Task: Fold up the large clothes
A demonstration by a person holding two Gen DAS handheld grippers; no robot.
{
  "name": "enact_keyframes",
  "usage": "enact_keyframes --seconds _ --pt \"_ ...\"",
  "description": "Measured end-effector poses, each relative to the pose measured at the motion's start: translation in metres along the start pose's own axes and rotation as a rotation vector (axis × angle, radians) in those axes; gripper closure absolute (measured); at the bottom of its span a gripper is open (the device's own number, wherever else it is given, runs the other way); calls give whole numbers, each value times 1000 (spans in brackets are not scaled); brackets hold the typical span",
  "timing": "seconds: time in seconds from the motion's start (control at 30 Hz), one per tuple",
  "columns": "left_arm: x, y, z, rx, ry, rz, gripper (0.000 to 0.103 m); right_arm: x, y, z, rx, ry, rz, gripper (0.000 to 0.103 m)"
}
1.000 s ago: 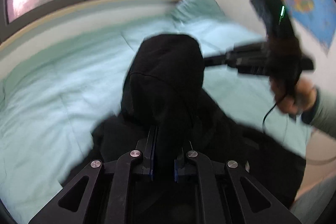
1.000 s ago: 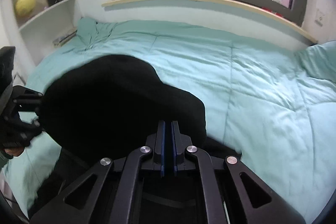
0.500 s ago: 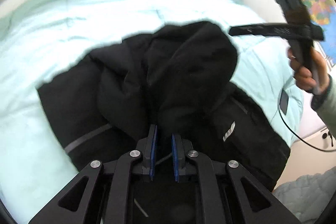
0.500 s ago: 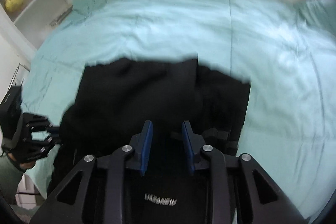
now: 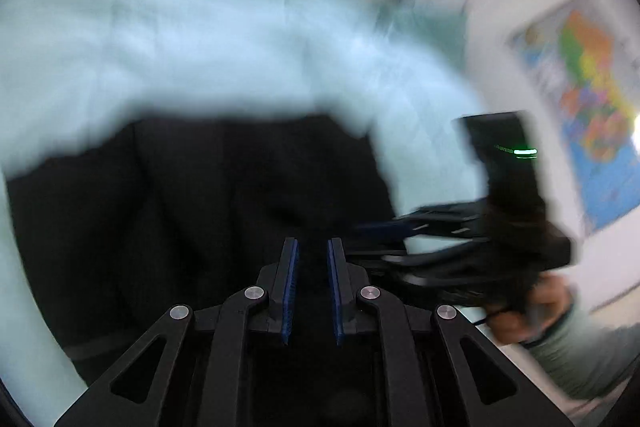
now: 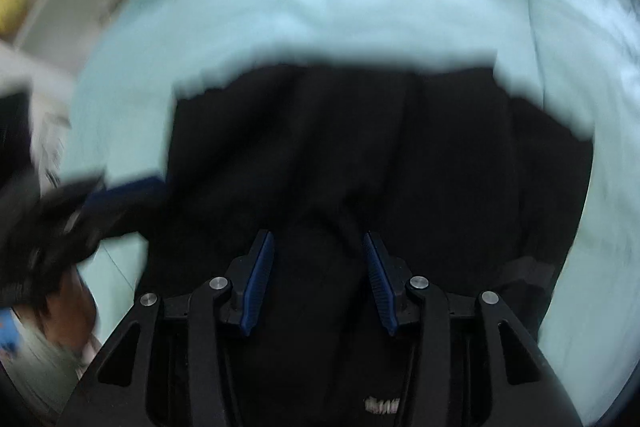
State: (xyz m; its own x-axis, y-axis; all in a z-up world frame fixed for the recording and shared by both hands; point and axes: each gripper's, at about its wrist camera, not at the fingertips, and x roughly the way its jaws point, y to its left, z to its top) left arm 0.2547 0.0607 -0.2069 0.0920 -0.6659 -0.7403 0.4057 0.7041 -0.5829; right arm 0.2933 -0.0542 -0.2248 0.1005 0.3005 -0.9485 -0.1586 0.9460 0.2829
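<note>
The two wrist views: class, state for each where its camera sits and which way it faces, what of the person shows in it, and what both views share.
Left wrist view: sits on the left hand-held gripper, facing down its fingers at the black garment; the right hand shows.
Right wrist view: sits on the right hand-held gripper, jaws just opening, facing steeply down; the left hand shows.
Shared: the garment on the mint-green quilt.

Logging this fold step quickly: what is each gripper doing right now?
Left gripper: fingers slightly apart over the black garment; grip cannot be told.
Right gripper: open, just been opening, holding nothing.
</note>
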Motion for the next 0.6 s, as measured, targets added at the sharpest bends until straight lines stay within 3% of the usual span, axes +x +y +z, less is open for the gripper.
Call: enact_keyframes --seconds 0.07,0.13,0.2,0.4,0.53,0.6 --pt "37 15 -30 -14 103 71 88 35 -9 -35 64 78 20 53" --pt "54 33 -52 -81 99 45 88 72 -17 -67 108 112 10 53" --pt "50 44 -53 -159 78 -5 88 81 -20 -82 138 65 17 53" --pt "10 17 -49 -61 28 10 88 0 -22 -85 100 -104 40 50" --pt "1 8 -48 -44 32 35 88 -41 -47 -74 145 -212 21 32" --pt "0 10 -53 -60 32 32 88 -42 -64 -64 196 -231 6 32"
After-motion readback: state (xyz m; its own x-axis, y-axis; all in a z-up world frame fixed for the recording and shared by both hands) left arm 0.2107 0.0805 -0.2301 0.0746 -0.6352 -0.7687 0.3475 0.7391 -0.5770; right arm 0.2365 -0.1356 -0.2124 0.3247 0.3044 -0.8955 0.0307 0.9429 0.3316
